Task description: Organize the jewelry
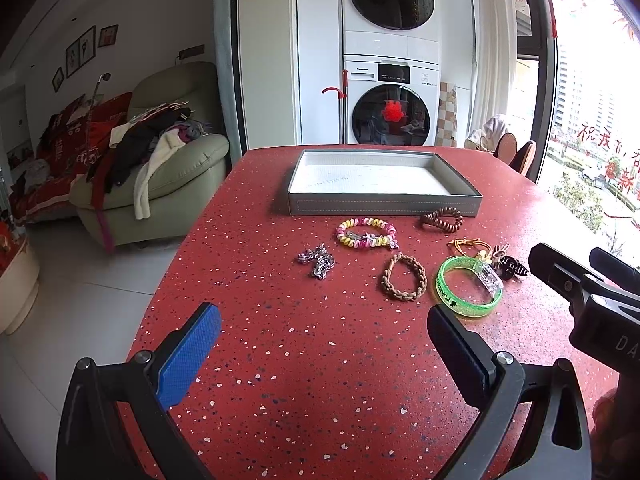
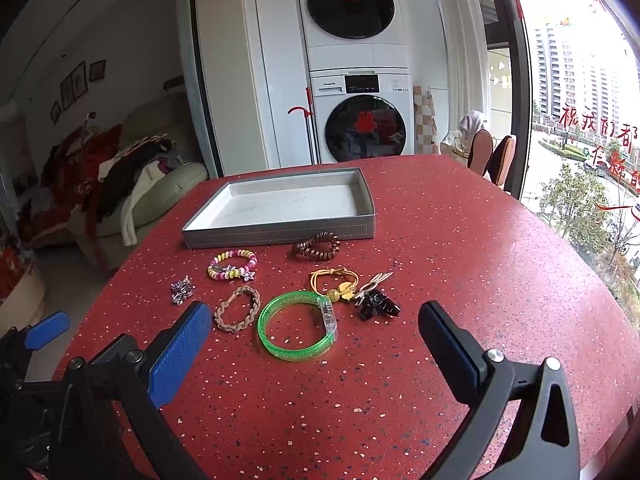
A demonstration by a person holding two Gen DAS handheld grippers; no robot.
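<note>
A grey tray (image 1: 384,205) (image 2: 280,234) with a white floor lies empty on the red table. In front of it lie a pink-yellow coil bracelet (image 1: 366,233) (image 2: 232,265), a brown coil hair tie (image 1: 442,220) (image 2: 316,247), a silver charm (image 1: 317,260) (image 2: 182,289), a braided tan bracelet (image 1: 404,277) (image 2: 237,308), a green bangle (image 1: 468,286) (image 2: 298,325), an orange hair tie (image 1: 470,246) (image 2: 334,280) and a black clip (image 1: 510,268) (image 2: 376,305). My left gripper (image 1: 324,328) is open, near of the items. My right gripper (image 2: 316,330) is open, with the green bangle between its fingers' line of sight.
The red speckled table (image 1: 320,360) ends at left, with white floor below. A green sofa (image 1: 176,168) with clothes stands left. Stacked washer and dryer (image 1: 386,80) stand behind. Chairs (image 2: 494,158) and a window are at right.
</note>
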